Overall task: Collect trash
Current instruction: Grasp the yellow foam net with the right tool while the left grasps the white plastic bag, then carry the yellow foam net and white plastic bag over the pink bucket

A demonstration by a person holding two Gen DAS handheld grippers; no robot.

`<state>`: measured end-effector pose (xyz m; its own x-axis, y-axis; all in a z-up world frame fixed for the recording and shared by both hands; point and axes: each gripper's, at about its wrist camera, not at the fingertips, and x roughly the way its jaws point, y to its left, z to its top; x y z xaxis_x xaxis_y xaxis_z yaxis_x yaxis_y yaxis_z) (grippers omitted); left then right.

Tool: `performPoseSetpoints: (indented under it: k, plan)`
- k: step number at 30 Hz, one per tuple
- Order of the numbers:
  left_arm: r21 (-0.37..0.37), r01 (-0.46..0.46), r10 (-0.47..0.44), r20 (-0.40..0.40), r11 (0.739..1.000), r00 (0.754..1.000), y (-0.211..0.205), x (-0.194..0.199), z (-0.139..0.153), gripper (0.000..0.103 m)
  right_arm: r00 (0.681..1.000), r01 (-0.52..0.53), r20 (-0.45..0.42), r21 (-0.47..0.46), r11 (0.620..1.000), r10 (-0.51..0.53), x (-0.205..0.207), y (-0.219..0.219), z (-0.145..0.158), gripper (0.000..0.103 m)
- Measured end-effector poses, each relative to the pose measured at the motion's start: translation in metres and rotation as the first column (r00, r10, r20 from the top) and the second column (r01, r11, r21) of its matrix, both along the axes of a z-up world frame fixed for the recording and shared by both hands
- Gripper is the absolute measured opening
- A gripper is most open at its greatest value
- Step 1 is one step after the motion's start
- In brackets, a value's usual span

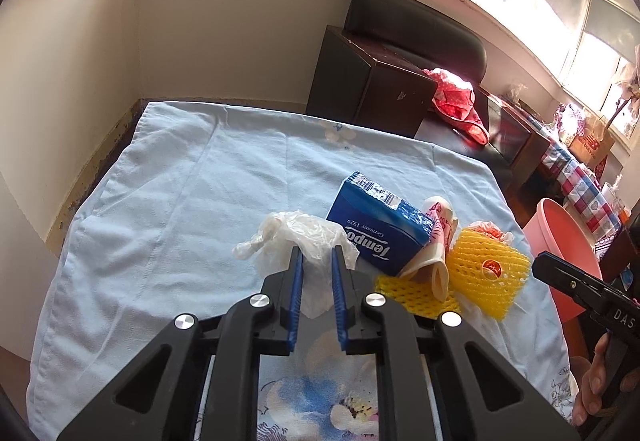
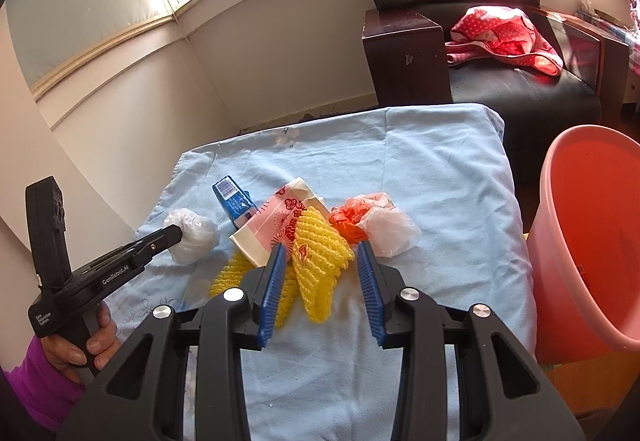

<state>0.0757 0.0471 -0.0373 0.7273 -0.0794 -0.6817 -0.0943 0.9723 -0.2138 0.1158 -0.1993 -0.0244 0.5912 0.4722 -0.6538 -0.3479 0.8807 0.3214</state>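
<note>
Left gripper [image 1: 316,255] pinched on crumpled clear plastic bag [image 1: 298,237], right gripper [image 2: 322,251] parted around yellow foam fruit net [image 2: 320,261], nothing yet visible in pink bucket [image 2: 592,237], Tempo tissue pack [image 1: 380,225], paper cup [image 2: 276,221], orange bag [image 2: 348,221] left on blue cloth [image 1: 180,181].

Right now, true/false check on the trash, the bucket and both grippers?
1. The clear bag sits between the left gripper's fingers. True.
2. The bucket stands on the table. False: it stands beside the table, off its right edge.
3. The tissue pack is blue. True.
4. The right gripper is shut on the orange bag. False: it is open, and the orange bag lies untouched beyond its tips.
</note>
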Motion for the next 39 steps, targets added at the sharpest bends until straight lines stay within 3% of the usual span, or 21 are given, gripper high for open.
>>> performPoseSetpoints:
  k: [11,13,15,29,39]
  plan:
    - [0.001,-0.003,0.003,0.003,1.0,1.0,0.004,-0.012,0.005,0.013,1.0,-0.009,-0.015,-0.049,0.999,0.008,0.01,0.013,-0.014,0.036]
    - [0.003,-0.001,0.0,0.008,1.0,1.0,0.002,-0.014,0.007,0.013,1.0,-0.017,-0.016,-0.048,0.999,0.016,0.008,0.012,-0.014,0.015]
    - [0.003,0.005,-0.005,0.014,1.0,1.0,0.0,-0.016,0.01,0.013,1.0,-0.018,-0.014,-0.042,0.999,0.018,0.005,0.011,-0.013,0.011]
    - [0.021,0.053,-0.055,0.085,0.998,0.995,-0.028,-0.042,0.044,0.013,0.997,-0.008,0.071,0.042,0.999,0.005,-0.039,-0.017,0.023,0.01]
    - [0.039,0.098,-0.102,0.13,0.994,0.986,-0.054,-0.055,0.064,0.013,0.985,0.074,0.149,0.069,0.995,-0.084,-0.063,-0.051,0.043,0.01]
